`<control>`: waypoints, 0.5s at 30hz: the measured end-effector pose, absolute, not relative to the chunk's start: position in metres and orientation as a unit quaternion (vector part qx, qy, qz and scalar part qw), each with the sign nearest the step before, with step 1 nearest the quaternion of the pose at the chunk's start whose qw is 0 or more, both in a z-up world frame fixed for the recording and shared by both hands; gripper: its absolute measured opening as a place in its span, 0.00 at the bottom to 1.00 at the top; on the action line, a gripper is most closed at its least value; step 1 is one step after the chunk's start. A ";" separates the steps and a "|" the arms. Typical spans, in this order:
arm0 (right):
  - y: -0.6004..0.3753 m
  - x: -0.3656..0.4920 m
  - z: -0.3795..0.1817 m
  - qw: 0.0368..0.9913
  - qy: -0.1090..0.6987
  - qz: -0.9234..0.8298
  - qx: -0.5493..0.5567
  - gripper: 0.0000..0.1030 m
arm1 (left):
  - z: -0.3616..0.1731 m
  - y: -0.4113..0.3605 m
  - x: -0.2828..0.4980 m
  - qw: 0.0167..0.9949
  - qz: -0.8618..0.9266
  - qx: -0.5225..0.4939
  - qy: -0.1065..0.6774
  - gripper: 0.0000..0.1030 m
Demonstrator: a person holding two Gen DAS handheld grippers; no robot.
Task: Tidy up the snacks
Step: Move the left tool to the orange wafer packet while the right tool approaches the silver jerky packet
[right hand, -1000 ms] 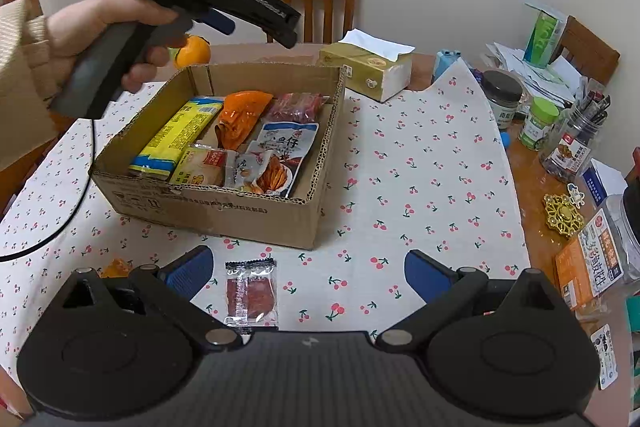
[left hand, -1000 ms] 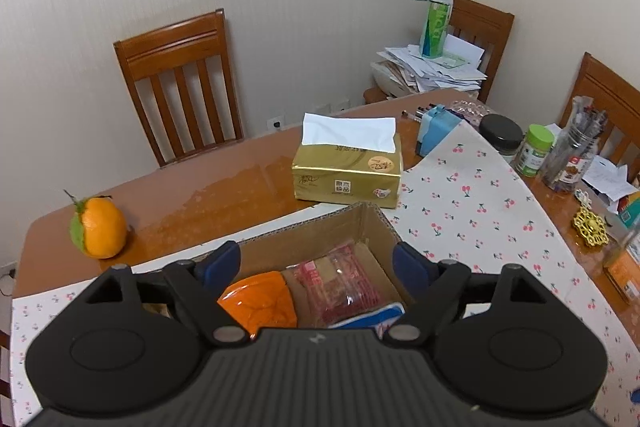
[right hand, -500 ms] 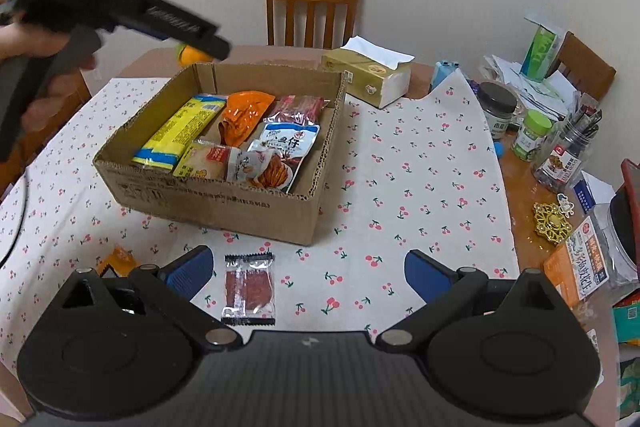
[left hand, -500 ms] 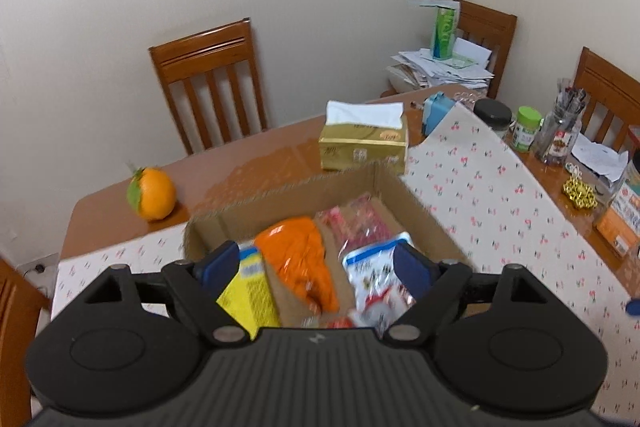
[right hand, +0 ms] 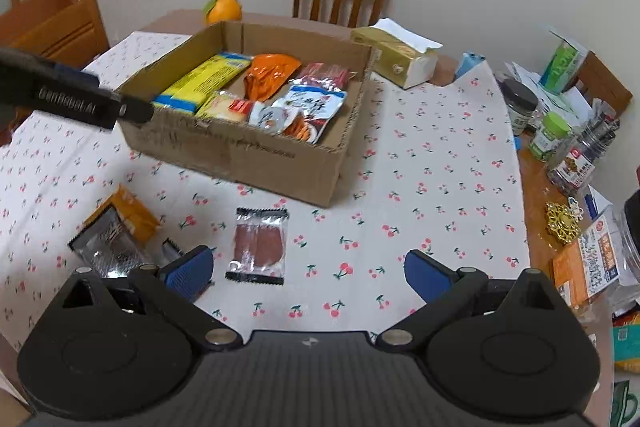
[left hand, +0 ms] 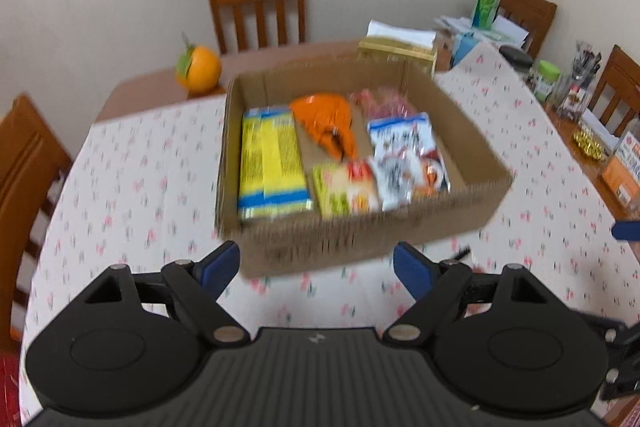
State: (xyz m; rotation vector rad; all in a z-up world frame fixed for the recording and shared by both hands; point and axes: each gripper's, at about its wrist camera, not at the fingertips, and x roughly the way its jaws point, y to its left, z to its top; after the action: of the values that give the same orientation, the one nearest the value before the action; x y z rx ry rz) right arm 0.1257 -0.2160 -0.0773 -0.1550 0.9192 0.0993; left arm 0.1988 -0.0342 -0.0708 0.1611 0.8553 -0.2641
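Basically two loose snacks sit on the cloth [right hand: 420, 155] in front of the box [right hand: 240, 155]: a clear jerky pack [right hand: 258, 247] between the right gripper's [right hand: 310, 269] fingers but ahead of them, untouched, and an orange-and-silver pouch [right hand: 116, 231] just left of its left finger. Right jaws spread wide, empty. Left gripper [left hand: 318, 265] also wide apart, empty, hovering short of the box's near wall; its view is motion-blurred. Box already holds a yellow bar pack [right hand: 204, 79], an orange bag [right hand: 268, 73], a white-blue bag [right hand: 308, 107] and others. Jerky pack looks light, thin, flat, with slick film, likely to slide on the cloth and hard to get under. Best bet: pinch across its short width near a crimped end, pads low to the cloth, gentle squeeze. Pouch looks puffier, crinkly, soft; take it across the middle, not the seal corner. Neither seems fragile.
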 end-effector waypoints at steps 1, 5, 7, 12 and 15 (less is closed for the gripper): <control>-0.215 0.125 -0.078 0.892 0.442 0.055 -0.076 1.00 | -0.073 -0.031 0.195 0.898 -0.123 0.077 0.416 0.82; -0.212 0.125 -0.082 0.890 0.444 0.075 -0.066 1.00 | -0.080 -0.025 0.180 0.896 -0.107 0.073 0.425 0.82; -0.210 0.126 -0.084 0.889 0.447 0.083 -0.062 1.00 | -0.082 -0.022 0.175 0.895 -0.104 0.066 0.428 0.82; -0.201 0.127 -0.093 0.881 0.456 0.104 -0.065 1.00 | -0.085 -0.015 0.169 0.893 -0.101 0.055 0.436 0.82; -0.193 0.127 -0.098 0.876 0.460 0.123 -0.077 1.00 | -0.086 -0.010 0.167 0.892 -0.096 0.051 0.439 0.82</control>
State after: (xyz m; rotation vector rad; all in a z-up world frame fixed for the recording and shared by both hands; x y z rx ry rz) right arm 0.1274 -0.1931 -0.0984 -0.1605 0.9606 0.2564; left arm 0.1674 -0.0098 -0.0862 0.1061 0.9110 -0.1999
